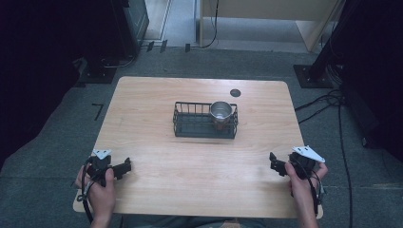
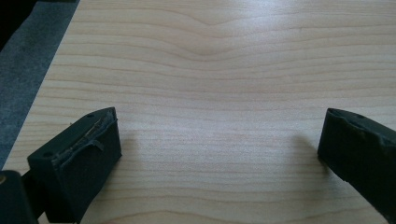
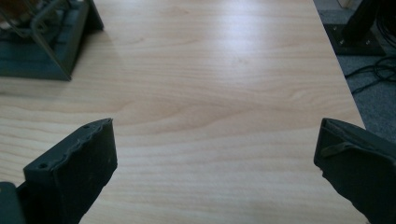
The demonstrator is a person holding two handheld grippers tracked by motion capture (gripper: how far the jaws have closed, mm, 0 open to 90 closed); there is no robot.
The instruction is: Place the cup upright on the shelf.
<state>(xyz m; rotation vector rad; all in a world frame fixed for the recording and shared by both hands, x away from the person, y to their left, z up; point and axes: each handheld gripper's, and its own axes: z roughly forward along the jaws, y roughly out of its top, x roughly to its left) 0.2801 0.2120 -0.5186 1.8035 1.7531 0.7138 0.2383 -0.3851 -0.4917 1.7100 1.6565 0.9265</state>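
I had both sets of fingers spread wide and empty over the near bench (image 1: 157,190), left gripper (image 1: 124,167) and right gripper (image 1: 274,163) well apart. Ahead, between them, the metal cup (image 1: 221,110) stood in the wire basket's (image 1: 190,128) right end. I judged the reach unstarted; next, the right fingers needed to straddle the cup.

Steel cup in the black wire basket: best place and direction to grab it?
Grip the round steel cup by its rim, coming straight down from above. It stands upright, mouth open, in the right end of the black wire basket, whose walls block a side approach. The right gripper, open, looks nearer.
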